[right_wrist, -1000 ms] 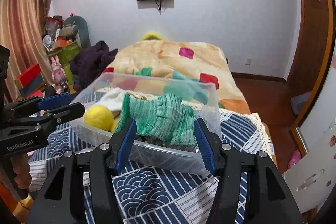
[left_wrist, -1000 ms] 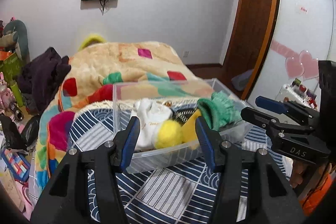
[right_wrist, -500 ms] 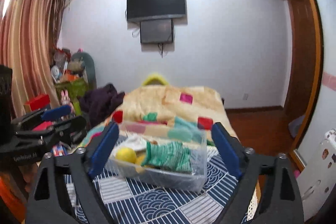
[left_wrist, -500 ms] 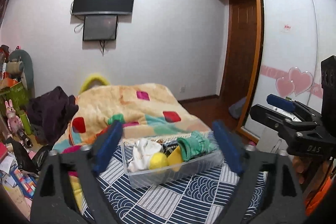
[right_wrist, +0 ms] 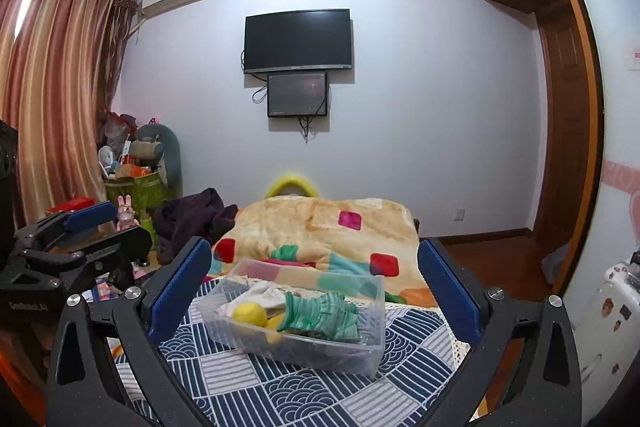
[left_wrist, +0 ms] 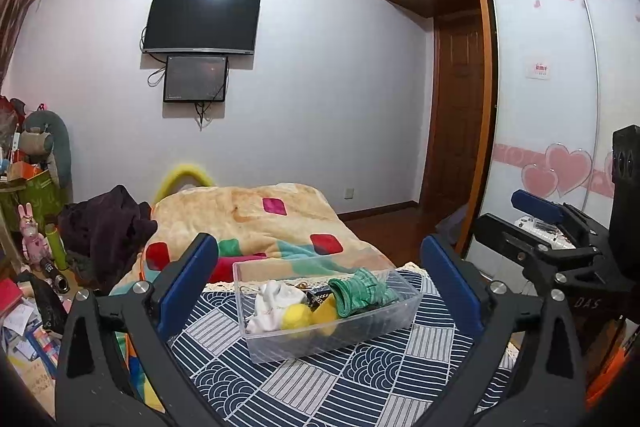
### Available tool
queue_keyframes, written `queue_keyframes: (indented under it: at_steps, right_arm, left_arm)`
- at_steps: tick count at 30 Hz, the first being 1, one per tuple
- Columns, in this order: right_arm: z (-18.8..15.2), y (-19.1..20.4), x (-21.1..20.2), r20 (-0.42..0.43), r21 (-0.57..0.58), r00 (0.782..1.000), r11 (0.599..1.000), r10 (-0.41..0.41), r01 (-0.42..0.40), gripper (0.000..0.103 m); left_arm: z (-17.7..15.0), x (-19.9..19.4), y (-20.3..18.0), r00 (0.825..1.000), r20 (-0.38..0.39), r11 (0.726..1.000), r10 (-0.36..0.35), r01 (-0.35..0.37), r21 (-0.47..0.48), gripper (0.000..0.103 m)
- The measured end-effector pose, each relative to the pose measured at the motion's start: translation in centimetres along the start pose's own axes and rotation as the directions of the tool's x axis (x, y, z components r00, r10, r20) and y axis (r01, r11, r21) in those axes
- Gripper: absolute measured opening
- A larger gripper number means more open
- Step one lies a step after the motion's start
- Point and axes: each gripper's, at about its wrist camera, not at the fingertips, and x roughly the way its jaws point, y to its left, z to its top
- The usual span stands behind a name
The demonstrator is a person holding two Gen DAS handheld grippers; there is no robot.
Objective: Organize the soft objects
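Note:
A clear plastic bin (left_wrist: 360, 337) sits on a navy patterned cloth (left_wrist: 304, 383) on the bed. It holds a white sock (left_wrist: 272, 303), a yellow ball (left_wrist: 296, 317) and a green striped knit piece (left_wrist: 360, 291). The bin shows in the right wrist view (right_wrist: 316, 347) with the ball (right_wrist: 249, 314) and the green knit (right_wrist: 320, 315). My left gripper (left_wrist: 320, 285) is wide open and empty, well back from the bin. My right gripper (right_wrist: 314, 287) is wide open and empty too; it also shows at the right of the left wrist view (left_wrist: 536, 227).
A patchwork blanket (left_wrist: 248, 215) covers the bed beyond the bin. Dark clothes (left_wrist: 104, 227) and toy clutter (left_wrist: 28, 227) lie at the left. A wardrobe with sliding doors (left_wrist: 552, 107) stands at the right. A TV (right_wrist: 298, 41) hangs on the far wall.
Both grippers have pulled back and up from the bin and opened from a narrow gap to wide open. The bin now looks smaller and farther away.

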Motion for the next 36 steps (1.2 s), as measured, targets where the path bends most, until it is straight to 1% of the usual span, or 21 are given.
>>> queue_keyframes:
  at_steps: [3, 8, 15, 36]
  right_arm:
    - [-0.2, -0.2, -0.4, 0.011, 0.003, 1.0, 1.0, -0.011, 0.011, 0.103]
    - [-0.5, -0.6, -0.8, 0.017, 0.032, 1.0, 0.999, -0.005, 0.005, 0.103]
    - [-0.6, -0.9, -0.8, 0.008, 0.055, 1.0, 0.998, -0.006, 0.006, 0.103]
    - [-0.6, -0.8, -0.7, -0.007, 0.046, 1.0, 0.999, 0.005, -0.005, 0.103]
  left_arm:
    - [-0.1, -0.1, 0.0, 1.0, 0.001, 1.0, -0.003, 0.003, -0.003, 0.103]
    - [-0.3, 0.0, 0.0, 1.0, 0.0, 1.0, 0.002, -0.002, -0.003, 0.103]
    - [-0.5, 0.1, 0.0, 1.0, -0.003, 1.0, 0.003, -0.003, -0.003, 0.103]
    - [-1.1, 0.5, 0.1, 1.0, -0.017, 1.0, 0.013, -0.013, 0.002, 0.103]
